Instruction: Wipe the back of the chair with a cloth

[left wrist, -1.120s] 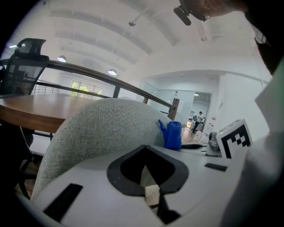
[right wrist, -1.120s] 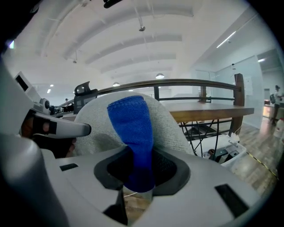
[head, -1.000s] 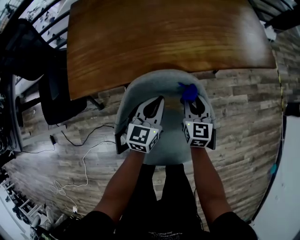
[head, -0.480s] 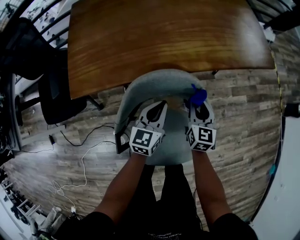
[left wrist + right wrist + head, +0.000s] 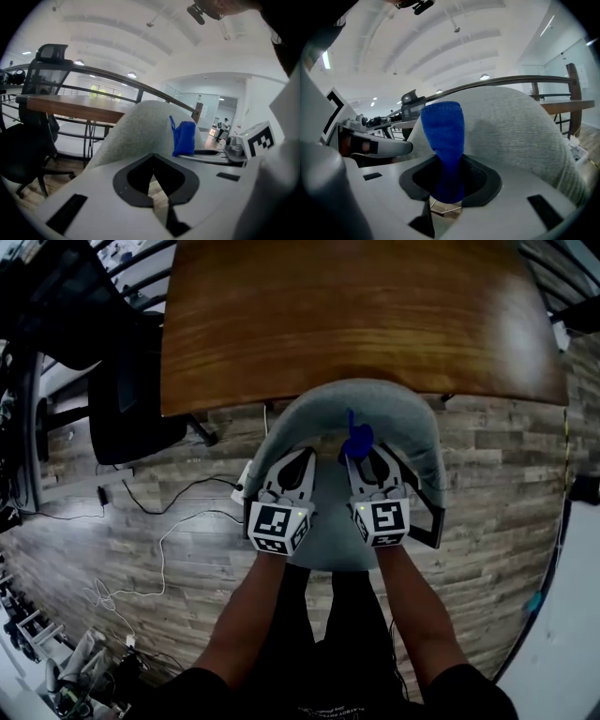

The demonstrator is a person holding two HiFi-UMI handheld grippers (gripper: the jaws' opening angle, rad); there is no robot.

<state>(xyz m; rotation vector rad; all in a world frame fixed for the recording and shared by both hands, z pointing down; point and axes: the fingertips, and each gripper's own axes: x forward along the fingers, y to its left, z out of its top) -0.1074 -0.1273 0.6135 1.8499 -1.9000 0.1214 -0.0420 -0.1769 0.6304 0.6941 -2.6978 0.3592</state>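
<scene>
The chair's grey fabric back (image 5: 366, 395) curves round the far side of its seat, just in front of the table. My right gripper (image 5: 362, 457) is shut on a blue cloth (image 5: 356, 439), which stands up from the jaws against the inner face of the back, near its middle. In the right gripper view the cloth (image 5: 444, 140) rises between the jaws (image 5: 449, 190) with the chair back (image 5: 520, 126) right behind it. My left gripper (image 5: 302, 457) hangs over the seat beside the right one, shut on nothing. The left gripper view shows the cloth (image 5: 183, 138) and the chair back (image 5: 138, 126).
A wooden table (image 5: 356, 315) stands just beyond the chair. A black office chair (image 5: 122, 399) is at the left, also in the left gripper view (image 5: 28, 140). Cables (image 5: 159, 549) trail over the plank floor at the left. The person's forearms reach in from below.
The right gripper carried the blue cloth along the chair back, first out to the right side, then back left to the middle. The left gripper stayed beside it.
</scene>
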